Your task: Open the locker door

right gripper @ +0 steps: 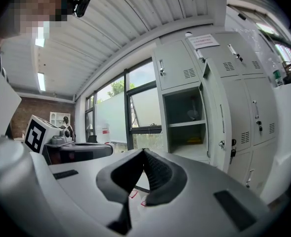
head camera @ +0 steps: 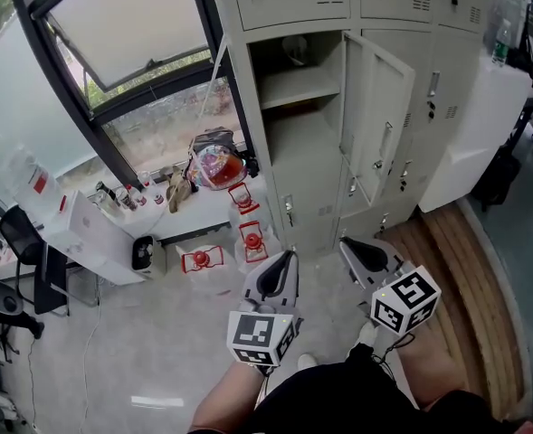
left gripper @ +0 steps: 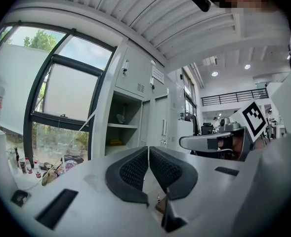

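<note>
The grey locker bank stands ahead, and one tall door hangs swung out to the right. Its compartment is exposed, with a shelf and a small pale object on it. The same door and compartment show in the two gripper views. My left gripper is shut with nothing between its pads, held short of the lockers. My right gripper is beside it, also shut and empty, below the open door. Neither touches the locker.
A bag sits on a low bench under the window, left of the lockers. Red-framed items lie on the floor in front of it. A white cabinet stands at the left. A white counter and a wooden floor strip lie to the right.
</note>
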Demonstrator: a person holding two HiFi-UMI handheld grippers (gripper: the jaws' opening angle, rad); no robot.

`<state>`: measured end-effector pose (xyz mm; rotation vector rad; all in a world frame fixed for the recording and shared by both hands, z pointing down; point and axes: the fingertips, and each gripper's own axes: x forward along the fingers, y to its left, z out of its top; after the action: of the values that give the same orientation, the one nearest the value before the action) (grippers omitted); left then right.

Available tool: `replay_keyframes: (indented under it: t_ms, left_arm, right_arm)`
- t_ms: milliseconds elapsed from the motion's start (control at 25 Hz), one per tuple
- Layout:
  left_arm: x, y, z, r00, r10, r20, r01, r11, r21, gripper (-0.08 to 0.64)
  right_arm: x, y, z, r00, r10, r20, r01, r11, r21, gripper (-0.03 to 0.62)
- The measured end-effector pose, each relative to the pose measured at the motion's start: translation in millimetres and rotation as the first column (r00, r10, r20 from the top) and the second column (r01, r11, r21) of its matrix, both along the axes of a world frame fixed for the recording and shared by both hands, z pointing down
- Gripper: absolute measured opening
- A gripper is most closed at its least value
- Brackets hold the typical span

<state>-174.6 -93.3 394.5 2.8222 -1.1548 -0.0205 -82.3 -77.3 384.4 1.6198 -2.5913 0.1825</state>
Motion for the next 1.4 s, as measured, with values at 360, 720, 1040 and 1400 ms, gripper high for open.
replay_keyframes:
  t_ms: [360,720,1040,1400]
  left_arm:
    - [0,-6,2,1.000,0.004,0.008,-0.004,1.000,0.001,0.023]
    - [0,-9,3,1.000,-0.014,-0.003,0.014,1.000,-0.011,0.023]
    - [10,-6,3,1.000,-0.008,0.002,0.008,1.000,-0.016,0.023]
    - [15,-8,6,1.000,-0.008,0.013,0.008,1.000,-0.017,0.023]
  right_arm:
    - [4,-3,6,1.000,0.010,-0.012,-0.010,1.000,-0.011,0.054]
    - [6,-2,11,1.000,-0.006,-0.020,0.005,1.000,-0.024,0.054]
    - [16,1,12,1.000,0.004,-0.009,-0.004,1.000,-0.025,0.054]
    - [26,0,15,1.000,0.014,0.004,-0.014,1.000,-0.026,0.054]
